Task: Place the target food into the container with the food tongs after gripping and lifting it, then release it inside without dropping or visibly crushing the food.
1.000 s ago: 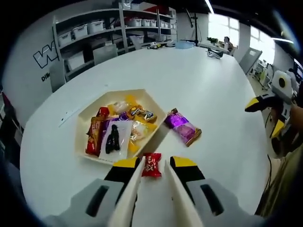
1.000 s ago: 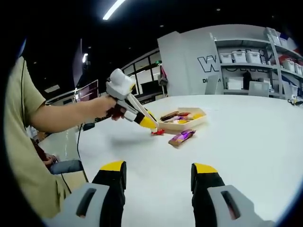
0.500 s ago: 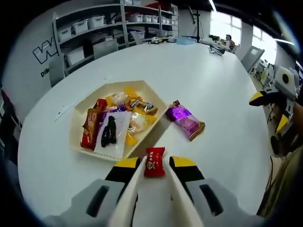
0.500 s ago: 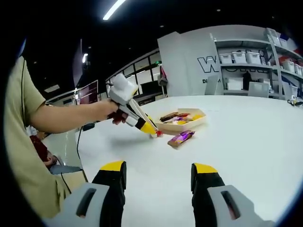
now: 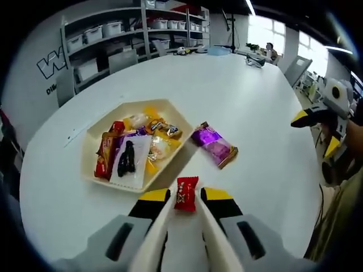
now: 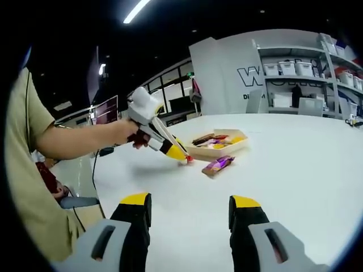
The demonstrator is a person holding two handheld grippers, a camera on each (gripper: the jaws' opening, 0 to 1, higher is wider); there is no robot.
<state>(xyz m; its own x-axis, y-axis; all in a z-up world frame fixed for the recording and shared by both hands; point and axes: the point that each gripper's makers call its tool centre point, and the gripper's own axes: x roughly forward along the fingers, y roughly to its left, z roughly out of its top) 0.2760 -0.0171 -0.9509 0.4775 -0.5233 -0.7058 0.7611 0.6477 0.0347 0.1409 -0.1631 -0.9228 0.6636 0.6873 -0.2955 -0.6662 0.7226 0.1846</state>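
A small red candy [image 5: 186, 193] sits pinched between the yellow-tipped jaws of my left gripper [image 5: 186, 195], which is shut on it just in front of the cream hexagonal tray [image 5: 146, 103]. The tray holds several wrapped snacks. In the right gripper view a hand holds the left gripper [image 6: 182, 157] tilted down, with the red candy [image 6: 188, 160] at its tip close over the table, short of the tray [image 6: 238, 148]. My right gripper [image 6: 190, 207] stands open over bare table with nothing between its fingers; it also appears at the table's edge as the right gripper [image 5: 317, 133].
A purple snack packet [image 5: 212, 144] lies on the white table right of the tray, seen again as the purple packet [image 6: 218, 164]. Shelves with white bins [image 5: 108, 34] line the far wall. A person's arm and sleeve [image 6: 34, 141] fill the left of the right gripper view.
The left gripper's jaws have come in around the red candy and shut on it. The candy now stays fixed between the tips while the tray slides back in view.
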